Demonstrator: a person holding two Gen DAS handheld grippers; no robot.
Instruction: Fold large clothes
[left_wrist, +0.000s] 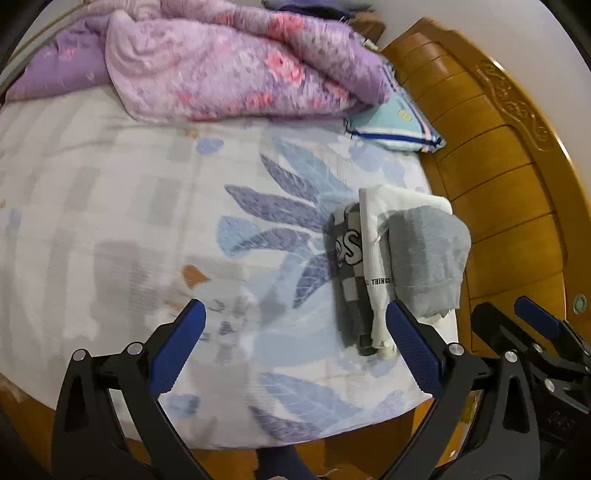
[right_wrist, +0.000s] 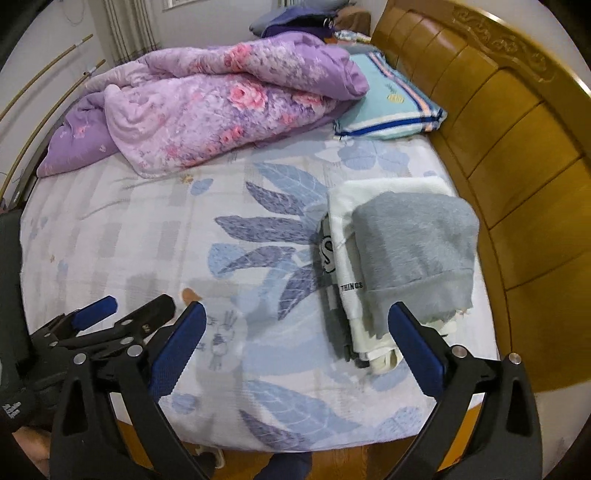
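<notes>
A stack of folded clothes lies on the bed near the headboard. A grey sweater (left_wrist: 424, 251) (right_wrist: 417, 240) is on top, over a white garment (left_wrist: 373, 236) (right_wrist: 343, 221) and a dark checked one with letters (left_wrist: 345, 258) (right_wrist: 327, 254). My left gripper (left_wrist: 295, 304) is open above the sheet, and the stack's near end is just inside its right finger. My right gripper (right_wrist: 298, 306) is open and holds nothing, its right fingertip in front of the grey sweater's hem. Each gripper shows in the other's view, the right one (left_wrist: 513, 314) and the left one (right_wrist: 136, 301).
The bed sheet (right_wrist: 147, 240) has a blue leaf print. A purple floral quilt (right_wrist: 221, 103) is heaped at the far side, with a turquoise striped pillow (right_wrist: 391, 110) beside it. The wooden headboard (right_wrist: 517, 166) runs along the right. Wooden floor and a person's leg (right_wrist: 288, 465) show below the bed edge.
</notes>
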